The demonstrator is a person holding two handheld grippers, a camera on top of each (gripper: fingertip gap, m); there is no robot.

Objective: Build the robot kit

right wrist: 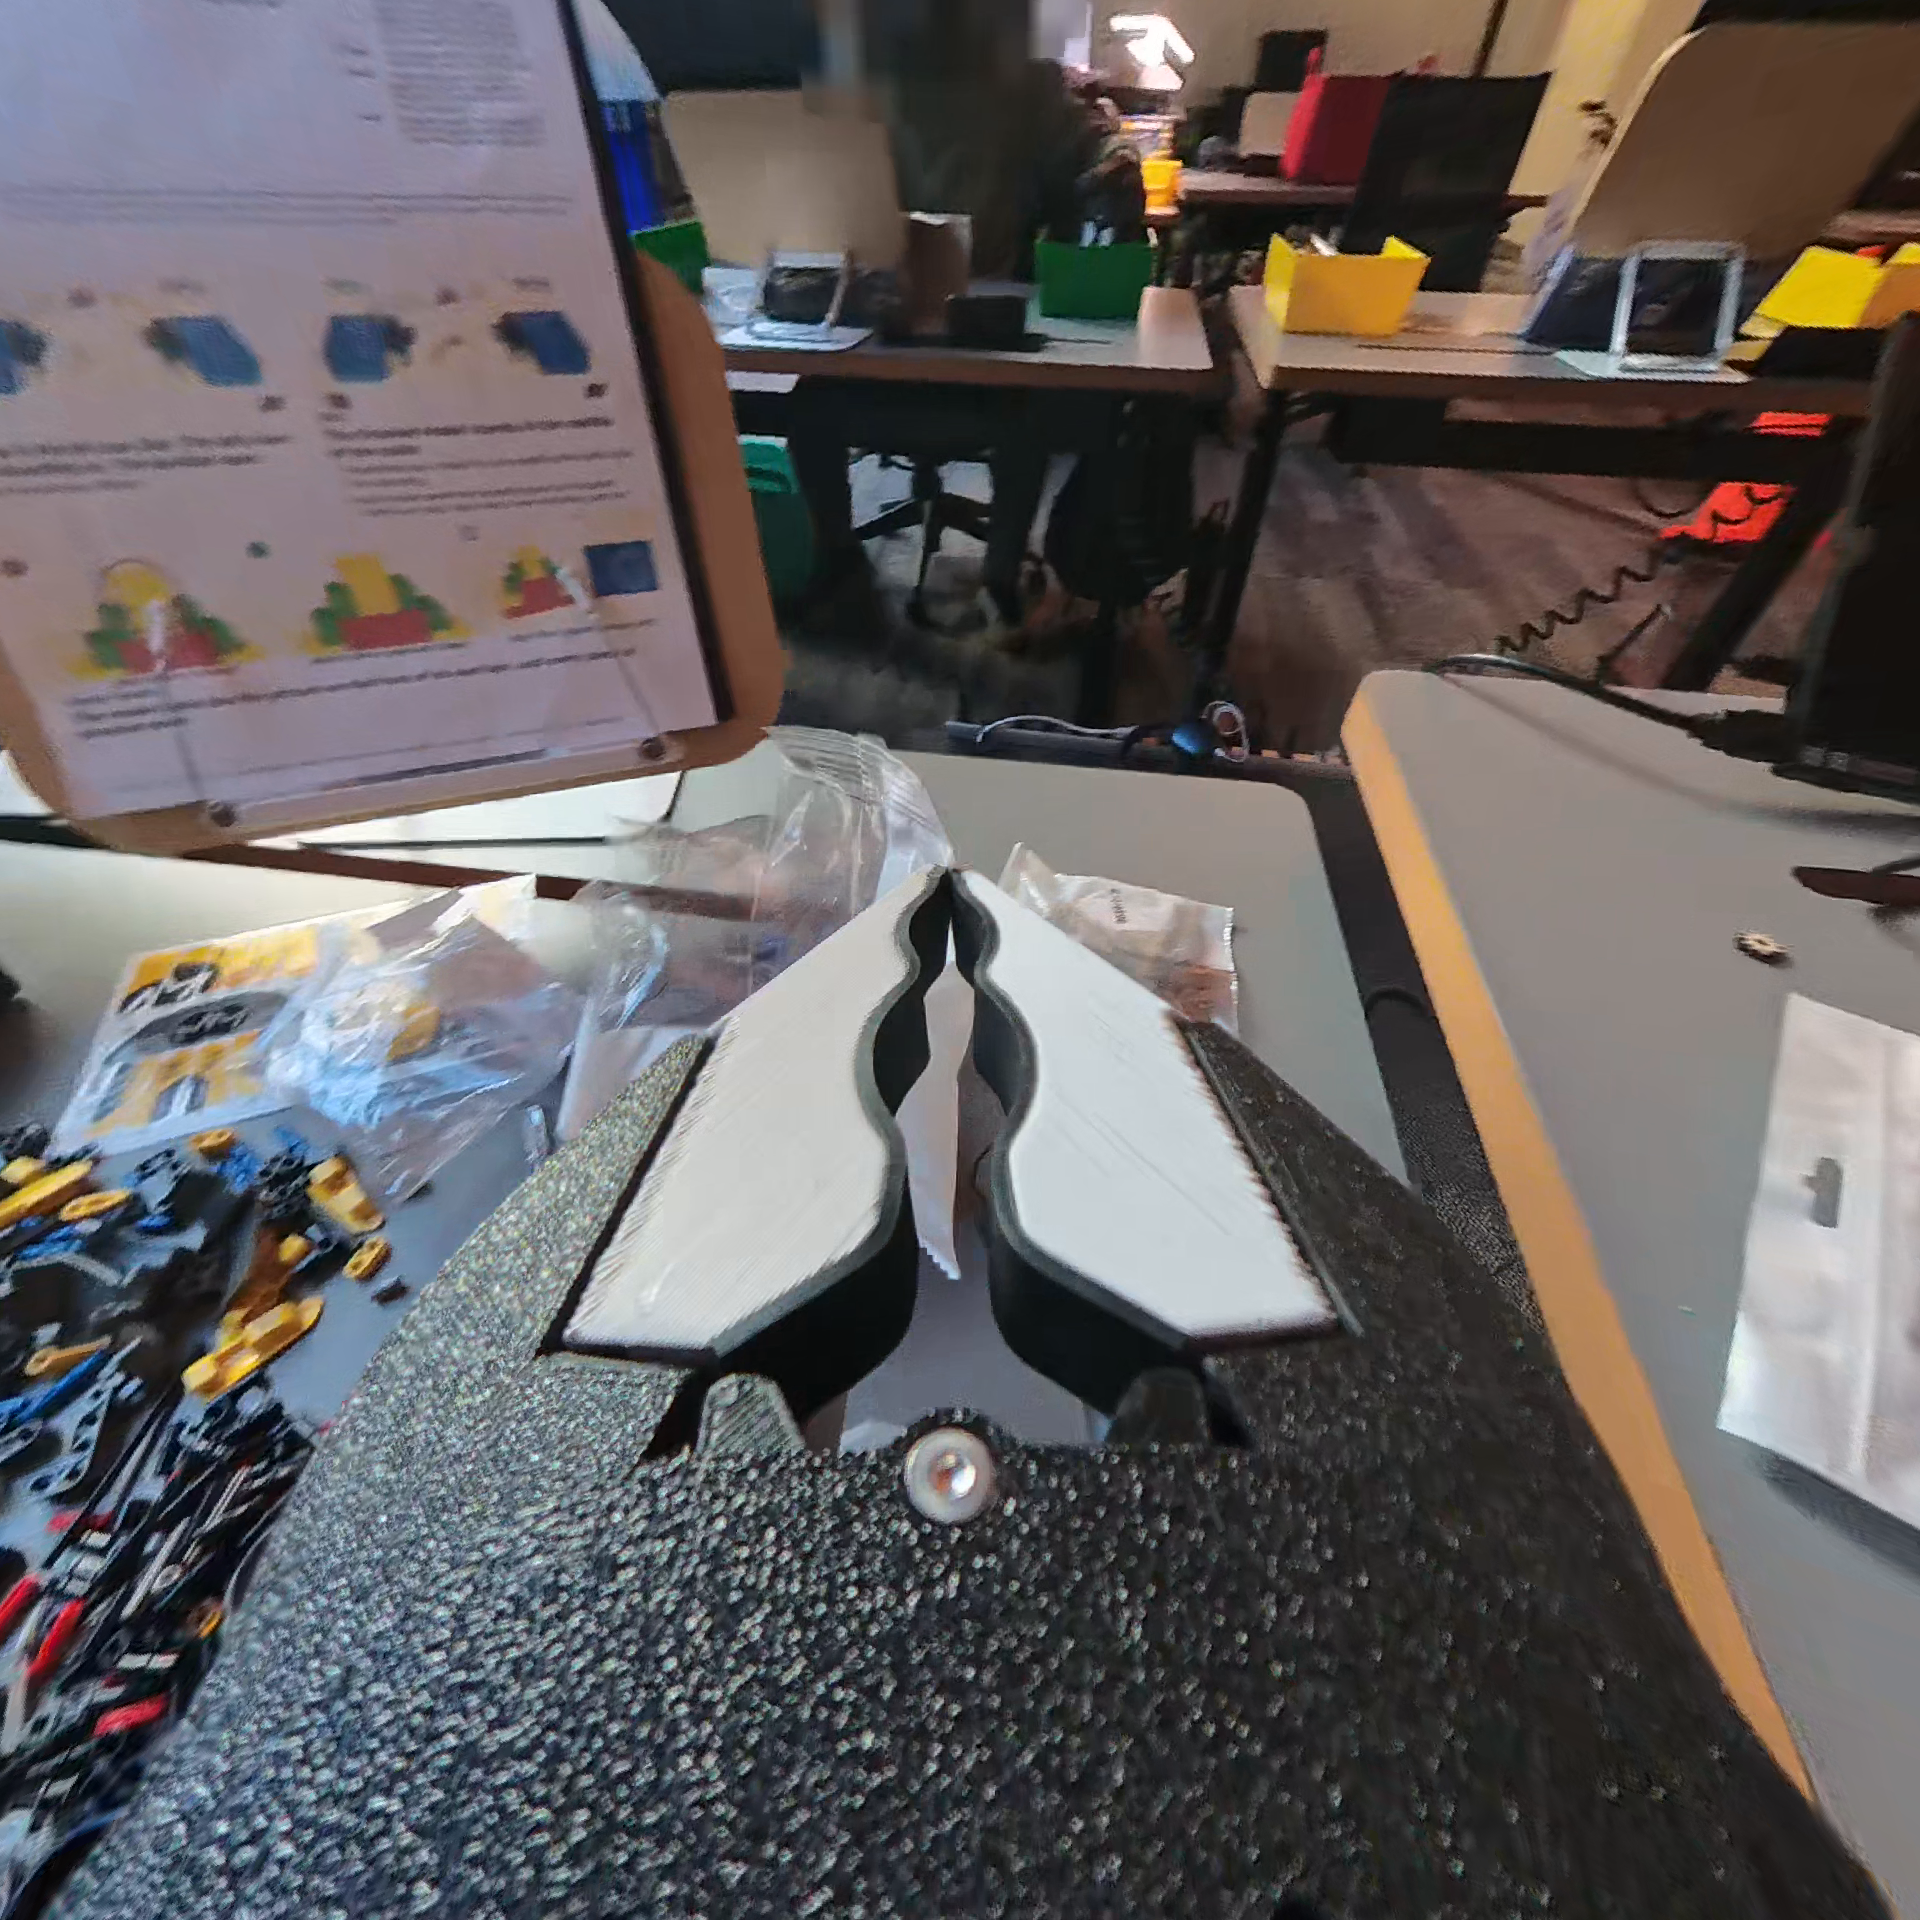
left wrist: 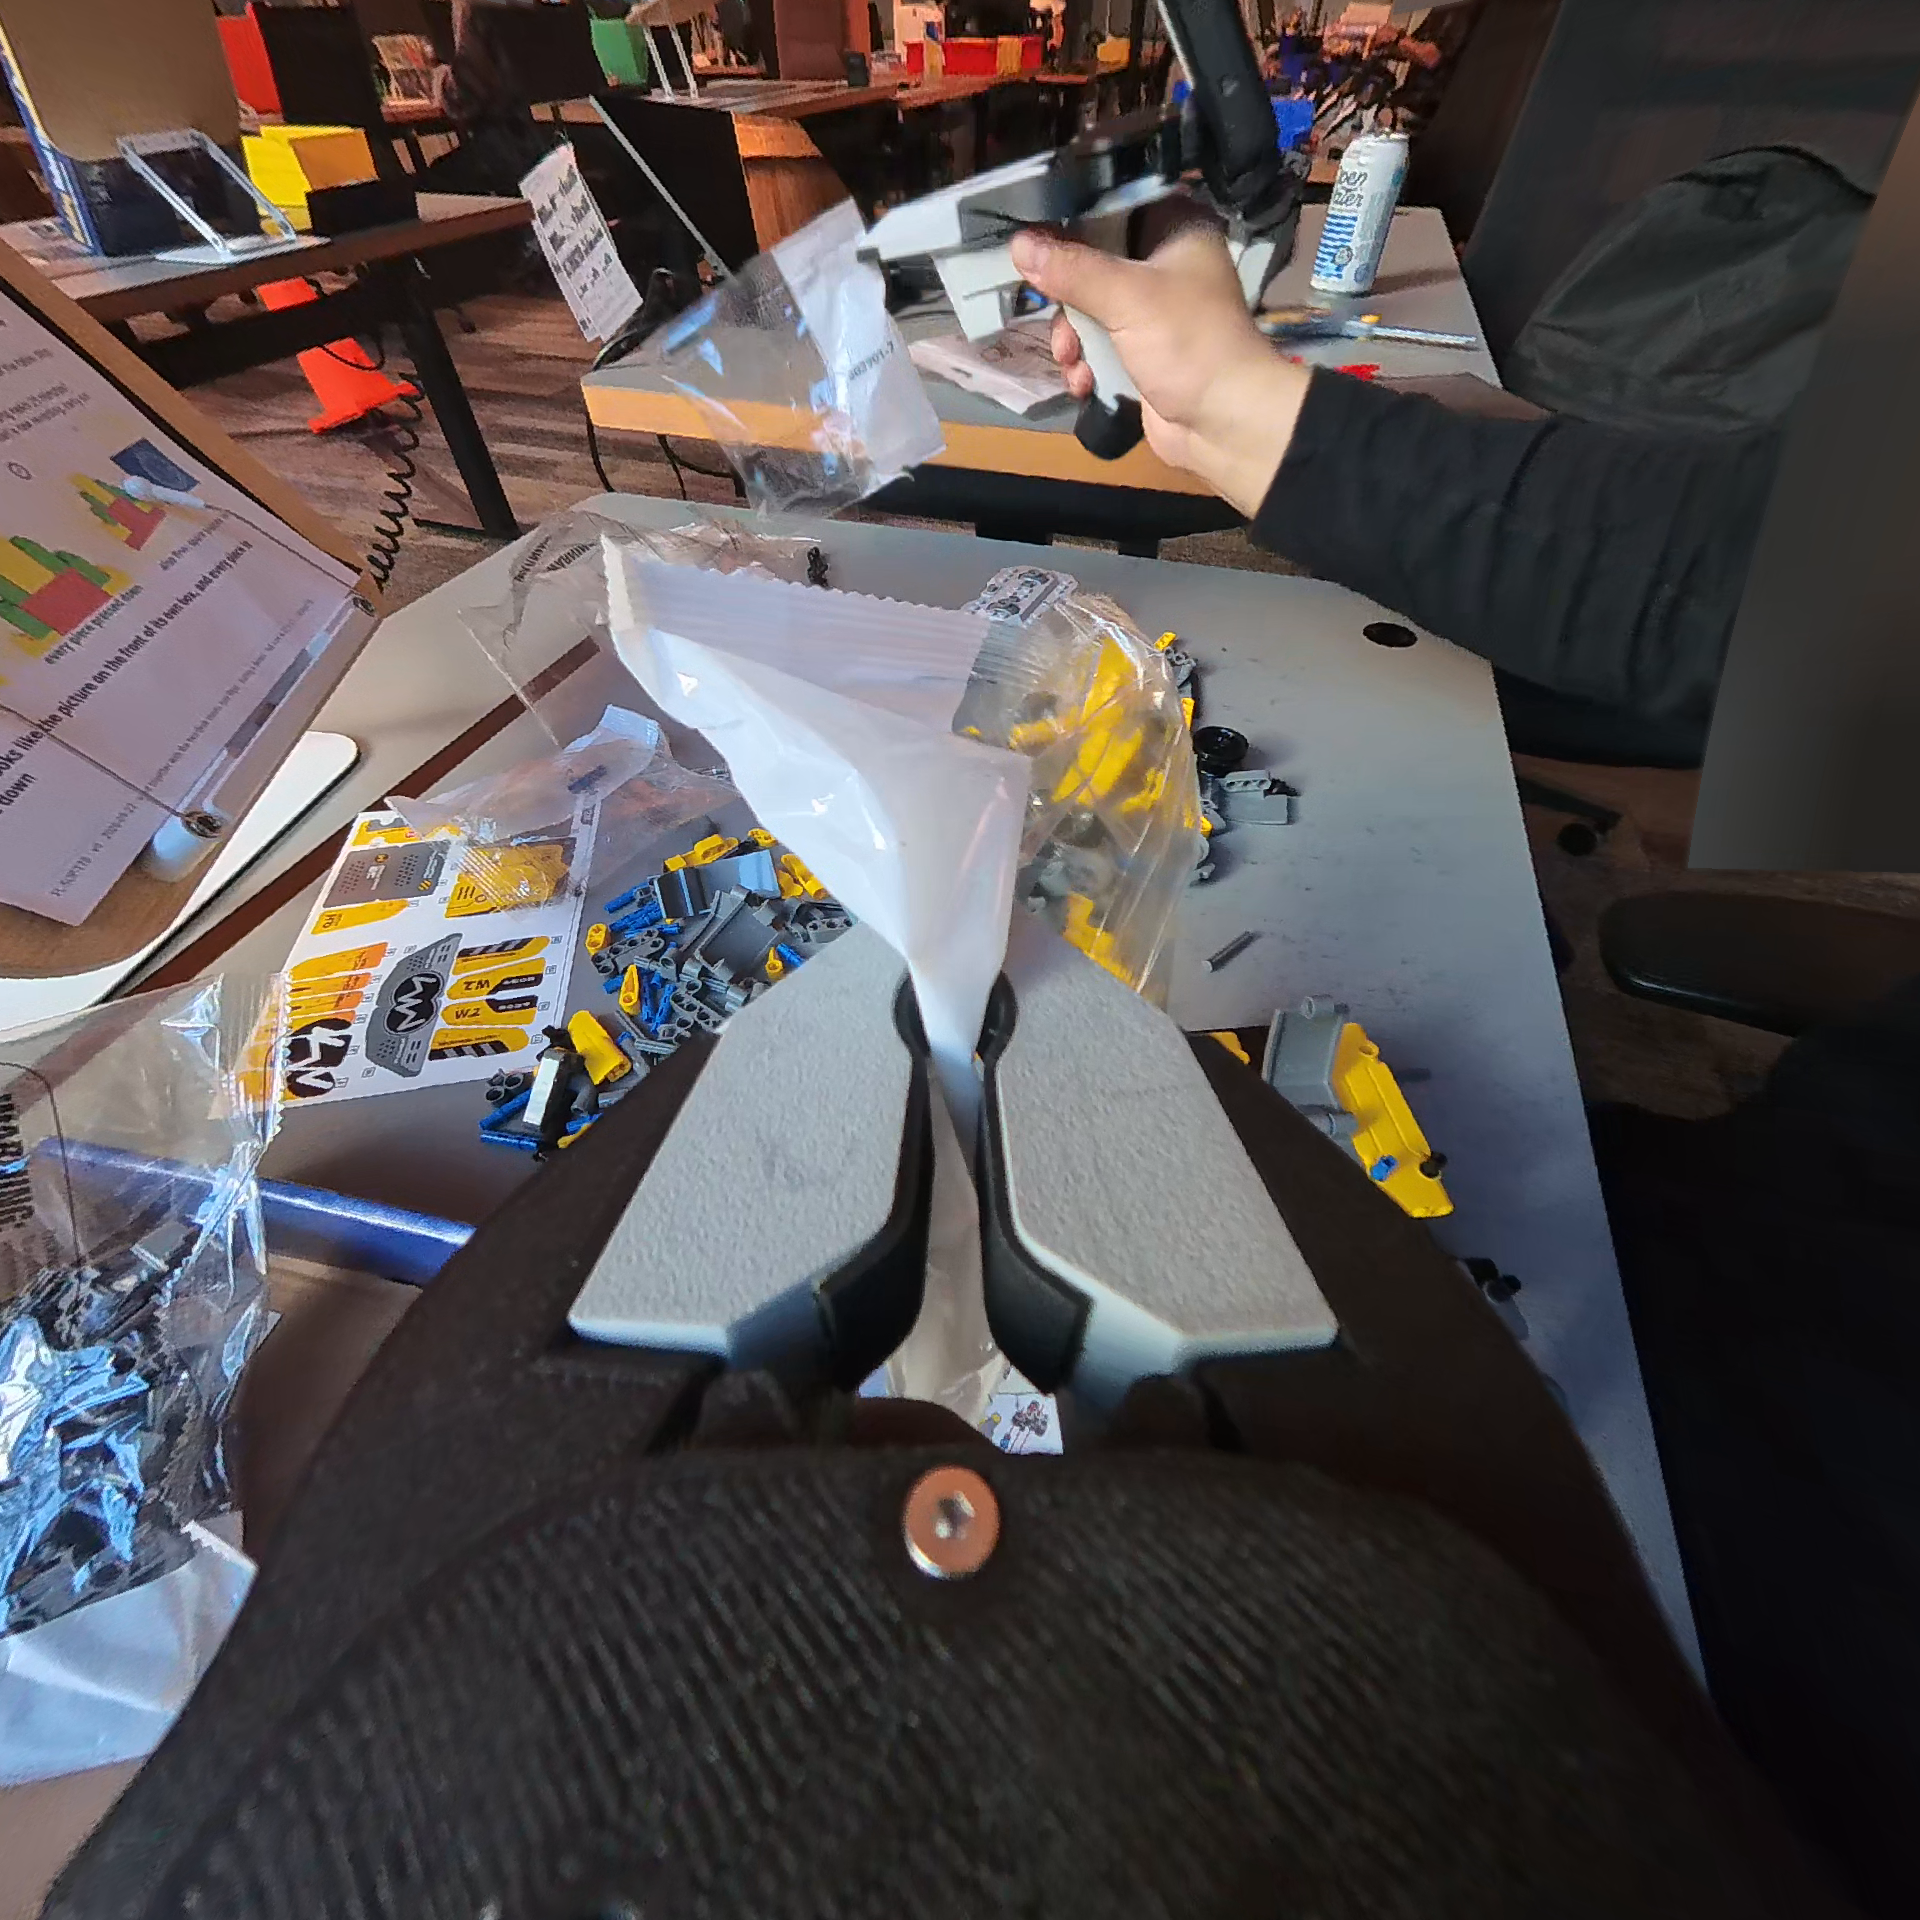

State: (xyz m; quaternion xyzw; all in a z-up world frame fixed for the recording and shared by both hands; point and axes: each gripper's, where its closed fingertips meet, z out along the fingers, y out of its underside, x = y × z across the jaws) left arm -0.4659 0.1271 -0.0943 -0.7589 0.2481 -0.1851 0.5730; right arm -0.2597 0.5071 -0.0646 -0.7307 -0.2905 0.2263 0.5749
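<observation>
My left gripper (left wrist: 951, 1003) is shut on the lower end of a white-and-clear plastic bag (left wrist: 831, 727), which stands up from between its fingers above the grey table (left wrist: 1351, 831). My right gripper (left wrist: 871, 249), held by a hand, is raised beyond the table's far edge and is shut on a clear plastic bag (left wrist: 800, 364) that hangs from it. In the right wrist view, the right gripper (right wrist: 951, 883) has its tips together, and a strip of the bag with a serrated edge (right wrist: 933, 1184) shows between its fingers.
Loose yellow, grey and blue bricks (left wrist: 717, 935) lie beside a sticker sheet (left wrist: 416, 956). A bag of yellow parts (left wrist: 1101, 748) and a bag of dark parts (left wrist: 104, 1351) lie nearby. An instruction board (right wrist: 312, 416) stands left. A second table (right wrist: 1558, 1039) adjoins on the right. One gripper's finger ends stand about 45 cm off the other's.
</observation>
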